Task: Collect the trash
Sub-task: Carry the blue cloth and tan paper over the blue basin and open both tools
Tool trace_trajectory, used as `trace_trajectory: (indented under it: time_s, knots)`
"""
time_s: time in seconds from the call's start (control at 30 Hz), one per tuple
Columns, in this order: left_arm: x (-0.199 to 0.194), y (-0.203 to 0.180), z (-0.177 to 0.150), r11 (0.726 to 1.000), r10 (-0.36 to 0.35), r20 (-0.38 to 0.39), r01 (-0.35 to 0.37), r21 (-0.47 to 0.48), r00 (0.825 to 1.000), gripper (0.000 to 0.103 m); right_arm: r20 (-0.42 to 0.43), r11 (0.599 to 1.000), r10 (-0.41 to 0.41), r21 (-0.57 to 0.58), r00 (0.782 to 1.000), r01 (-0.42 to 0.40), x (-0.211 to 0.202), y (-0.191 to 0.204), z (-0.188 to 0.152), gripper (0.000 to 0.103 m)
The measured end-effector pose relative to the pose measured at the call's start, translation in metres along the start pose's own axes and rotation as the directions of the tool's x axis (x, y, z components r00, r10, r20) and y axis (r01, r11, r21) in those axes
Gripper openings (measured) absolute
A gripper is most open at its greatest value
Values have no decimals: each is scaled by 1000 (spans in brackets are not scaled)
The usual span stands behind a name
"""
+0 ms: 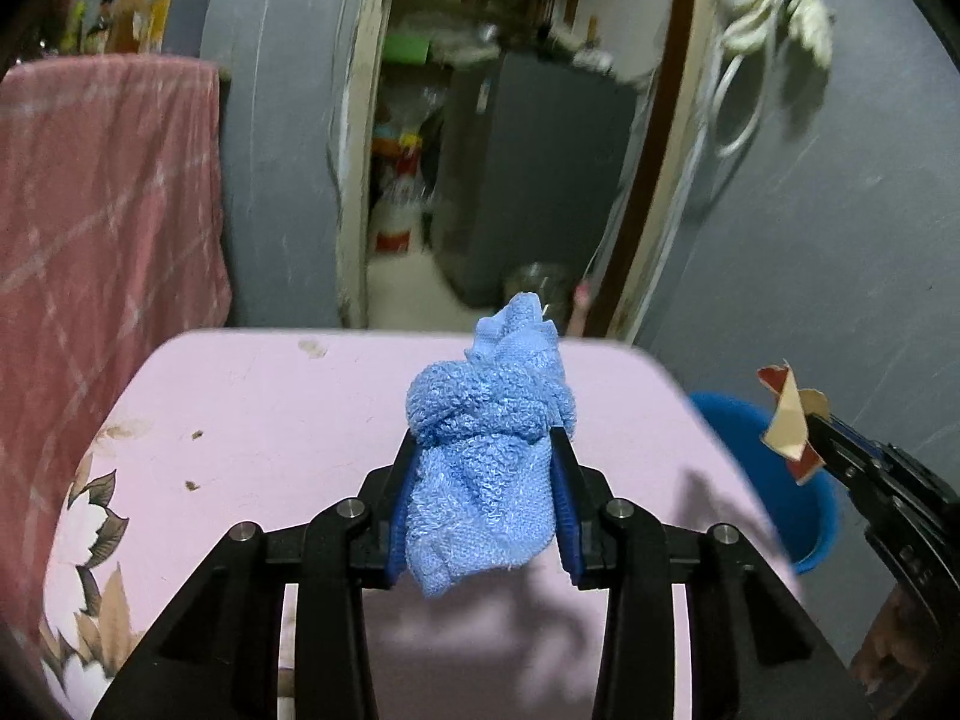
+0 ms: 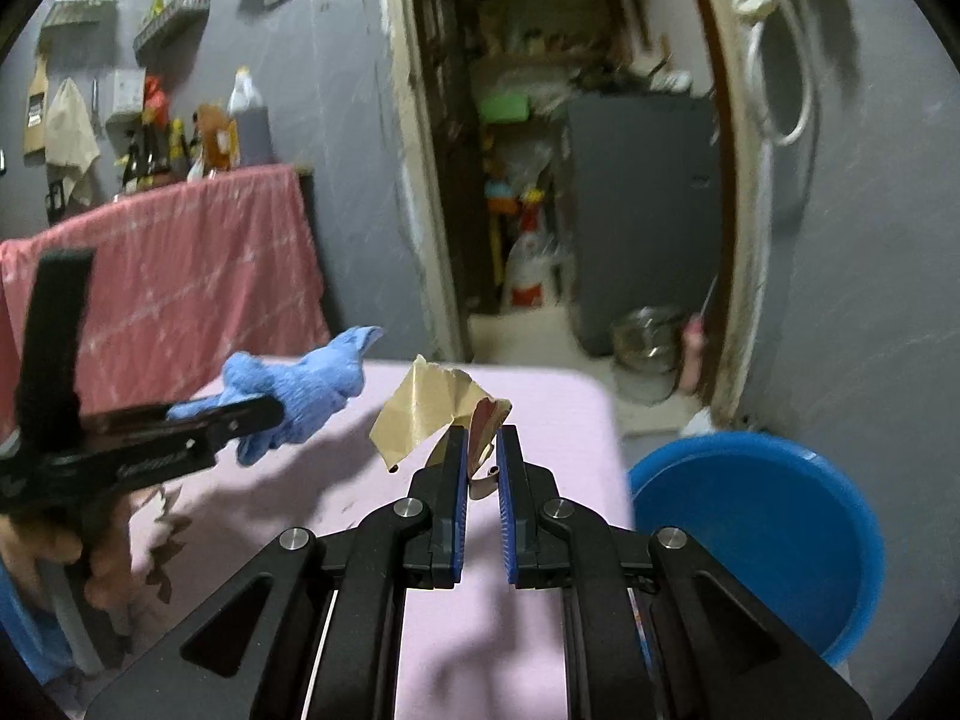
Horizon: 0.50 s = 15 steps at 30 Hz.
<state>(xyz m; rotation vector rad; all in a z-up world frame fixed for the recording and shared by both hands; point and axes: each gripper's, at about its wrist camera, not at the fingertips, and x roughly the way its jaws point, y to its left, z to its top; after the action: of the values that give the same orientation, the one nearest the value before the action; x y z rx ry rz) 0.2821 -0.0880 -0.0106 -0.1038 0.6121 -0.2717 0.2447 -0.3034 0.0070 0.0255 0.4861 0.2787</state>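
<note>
While blurred, doorway clutter indistinct.

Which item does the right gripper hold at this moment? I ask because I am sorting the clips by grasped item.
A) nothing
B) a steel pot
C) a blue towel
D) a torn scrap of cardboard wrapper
D: in the right wrist view the right gripper is clamped on the tan and red cardboard scrap, while the blue towel sits in the left gripper.
</note>
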Motion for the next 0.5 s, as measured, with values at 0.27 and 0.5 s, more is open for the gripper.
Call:
trace_trajectory:
  time_s: [0.27, 0.5]
  knots:
    - [-43, -58, 11, 998, -61, 233, 56, 32, 971, 34, 226, 991, -134, 13, 965, 134, -60, -20, 14, 7]
    - [-57, -113, 20, 993, -109, 341, 89, 74, 934, 34, 338, 970, -239, 47, 910, 237, -96, -43, 17, 7]
